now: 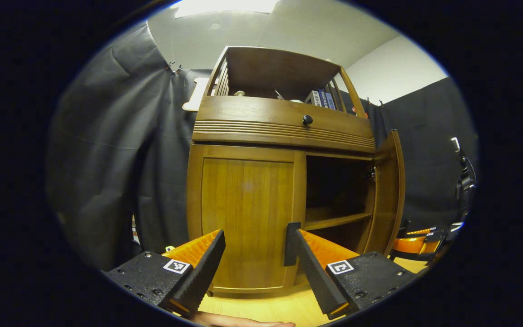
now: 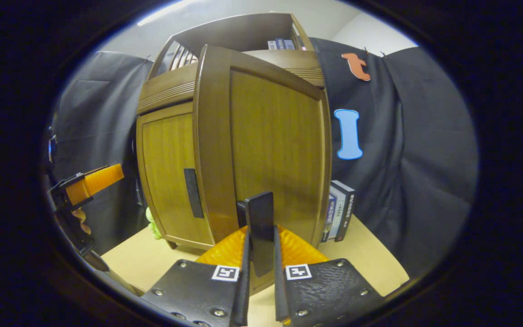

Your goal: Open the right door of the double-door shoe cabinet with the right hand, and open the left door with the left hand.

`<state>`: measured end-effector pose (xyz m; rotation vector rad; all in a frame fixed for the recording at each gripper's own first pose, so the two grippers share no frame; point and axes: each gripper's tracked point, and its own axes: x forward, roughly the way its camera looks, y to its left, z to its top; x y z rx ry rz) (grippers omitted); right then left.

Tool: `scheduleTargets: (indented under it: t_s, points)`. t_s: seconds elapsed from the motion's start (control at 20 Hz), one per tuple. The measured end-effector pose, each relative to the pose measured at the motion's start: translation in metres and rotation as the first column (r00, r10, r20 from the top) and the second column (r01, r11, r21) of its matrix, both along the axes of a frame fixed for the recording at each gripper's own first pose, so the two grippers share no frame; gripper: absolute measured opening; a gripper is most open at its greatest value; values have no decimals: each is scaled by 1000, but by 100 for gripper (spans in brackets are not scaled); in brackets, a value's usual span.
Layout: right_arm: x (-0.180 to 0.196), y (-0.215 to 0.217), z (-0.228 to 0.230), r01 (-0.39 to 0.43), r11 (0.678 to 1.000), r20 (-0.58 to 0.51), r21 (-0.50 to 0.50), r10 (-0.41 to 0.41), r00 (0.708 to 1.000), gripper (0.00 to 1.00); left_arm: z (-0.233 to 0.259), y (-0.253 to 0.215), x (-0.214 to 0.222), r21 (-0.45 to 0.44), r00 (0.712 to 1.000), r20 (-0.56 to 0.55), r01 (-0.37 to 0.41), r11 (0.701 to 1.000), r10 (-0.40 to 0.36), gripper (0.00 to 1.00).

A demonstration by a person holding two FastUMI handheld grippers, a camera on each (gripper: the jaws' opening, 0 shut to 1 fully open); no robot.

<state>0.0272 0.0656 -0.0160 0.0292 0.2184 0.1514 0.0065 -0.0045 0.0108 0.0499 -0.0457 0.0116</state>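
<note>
Left gripper view: left gripper (image 1: 254, 240) is held spread at frame bottom, before the closed left door (image 1: 245, 213); right door (image 1: 391, 190) swung open at right. Right gripper view: right gripper (image 2: 260, 236) is pinched on the right door's handle (image 2: 260, 227), frame centre. Left door remains.

The cabinet (image 1: 248, 190) was warm honey-brown wood with vertical grain, its door handle (image 2: 193, 192) and drawer knob (image 1: 307, 120) black. The tabletop (image 2: 366, 254) was pale tan. Books (image 2: 339, 210) beside it showed blue, white and dark spines. The drape (image 1: 107, 145) was charcoal.
</note>
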Motion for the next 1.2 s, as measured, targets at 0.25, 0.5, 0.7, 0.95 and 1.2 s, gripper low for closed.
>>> scheduleTargets:
  t_s: [0.25, 0.5, 0.7, 0.95, 1.2]
  points:
    - [-8, -20, 2, 33, 999, -3, 12, -33, 999, 23, -1, -7, -1, 23, 1000, 5, 3, 1000, -3, 94]
    - [-16, -44, 1, 71, 997, 2, 11, -71, 997, 23, -6, -11, 4, 48, 1000, -7, -4, 999, 4, 89]
    - [-24, -81, 2, 146, 989, 11, -4, -145, 989, 2, -10, -11, 5, 60, 1000, -14, -13, 998, 14, 94]
    - [-20, -140, 2, 230, 968, 45, -105, -226, 973, 1, -10, -13, 6, 52, 1000, -16, -14, 999, 15, 94]
    - [-14, -170, 3, 168, 986, 46, 5, -168, 985, 1, -19, -17, 11, 51, 999, -39, -12, 999, 14, 89]
